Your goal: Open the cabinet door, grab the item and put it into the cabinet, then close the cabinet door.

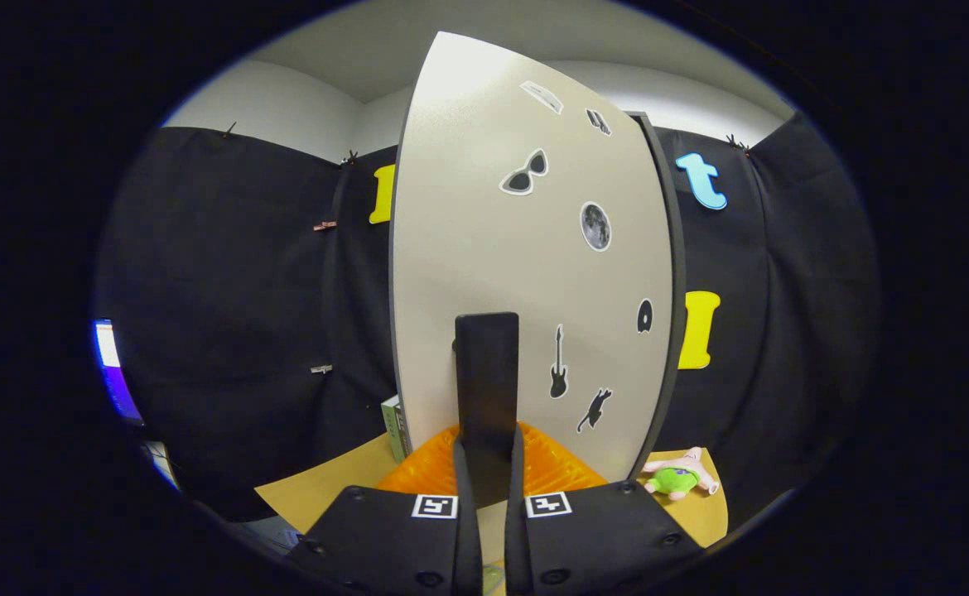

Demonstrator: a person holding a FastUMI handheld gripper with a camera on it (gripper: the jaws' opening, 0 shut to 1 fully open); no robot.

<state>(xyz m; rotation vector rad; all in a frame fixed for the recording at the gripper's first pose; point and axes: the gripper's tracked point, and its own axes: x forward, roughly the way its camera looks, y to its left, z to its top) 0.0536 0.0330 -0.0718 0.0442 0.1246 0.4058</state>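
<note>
Pale stickered cabinet door [493,240] swung ajar; plush toy [679,478] lying on tabletop beside cabinet.

A recording booth: black cloth [228,331] pinned up with clips [324,225] as walls, a small table [319,488], white room walls above.

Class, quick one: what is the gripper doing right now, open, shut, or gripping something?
Gripper: shut on the black handle of the cabinet door; both fingers press its sides.

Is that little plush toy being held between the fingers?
No, the plush toy lies on the table beside the cabinet door; the fingers clamp the door's handle.
</note>
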